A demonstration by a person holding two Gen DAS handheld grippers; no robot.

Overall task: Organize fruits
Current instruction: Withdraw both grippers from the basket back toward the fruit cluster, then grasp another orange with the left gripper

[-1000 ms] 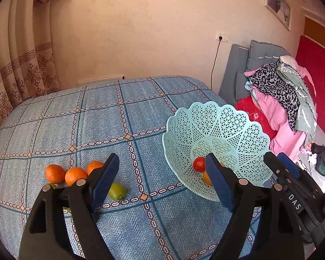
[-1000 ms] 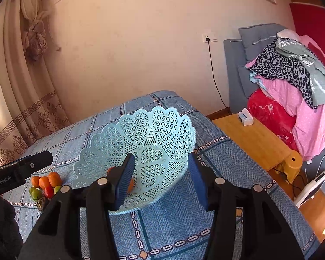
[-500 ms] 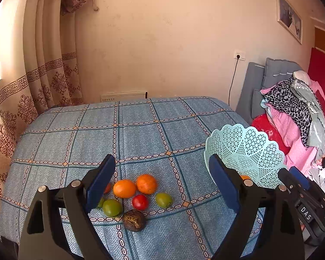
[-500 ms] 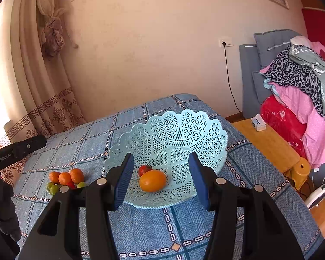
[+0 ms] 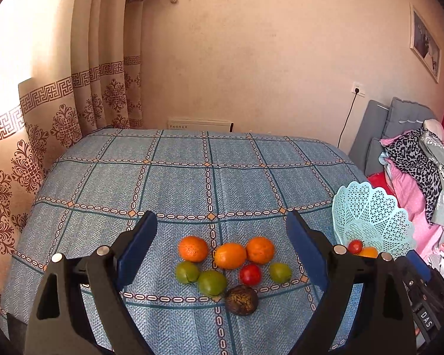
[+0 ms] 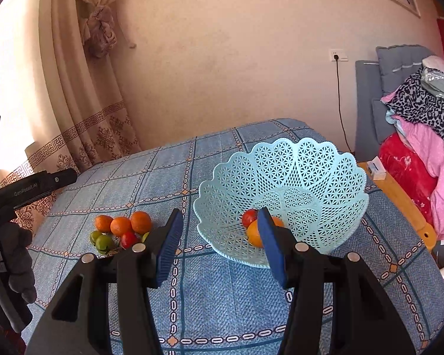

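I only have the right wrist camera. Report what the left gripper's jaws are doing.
Observer: The left gripper has its jaws wide open and empty, pointed at the fruit pile on the cloth.
Operator: Count the green ones. They are half hidden here.
Observer: Three green fruits lie in the row in front of the oranges.
Operator: Tell me if anything sits nearer than those.
Observer: One dark wrinkled fruit lies closest to the left camera, in front of the greens.
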